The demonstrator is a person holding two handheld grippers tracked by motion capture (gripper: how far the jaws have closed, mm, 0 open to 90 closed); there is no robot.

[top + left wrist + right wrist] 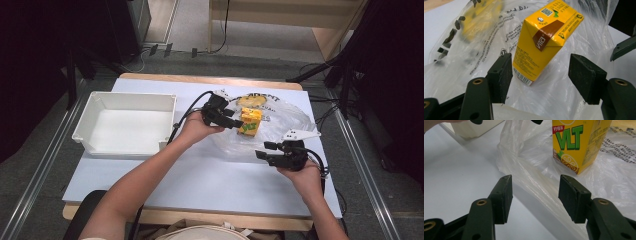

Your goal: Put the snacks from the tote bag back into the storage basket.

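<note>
Roughly, from left to right across the table:

Bin: white tray (125,102) at far left of the high view, well apart from the carton.

Left gripper (235,122): reaching over the plastic bag (295,122), jaws spread wide, nothing pinched. Seen close in the left gripper view (540,75), with one pad (500,76) touching or nearly touching the carton's side and the other pad well clear of it.

Carton: yellow drink box (250,121) standing on the clear bag, about mid-table; tilted in the left gripper view (544,37), upright with green lettering in the right gripper view (580,142). Lower end sits between the left jaws, closer to one side than the other.

Second yellow item: pale round shape (251,101) just beyond the carton, blurred; possibly another snack under or printed on the bag, hard to tell.

Right gripper (270,150): near the bag's front edge, jaws apart and holding nothing (535,195); a fold of bag (529,170) lies ahead between them, carton farther off.

Risk one: off-centre closing could push the carton over rather than clamp it, since one pad meets it first.

Risk two: loose film may get caught with the carton and drag the bag along on lifting.

Risk three: slippery film underneath could let the carton slide away from the pads.
</note>
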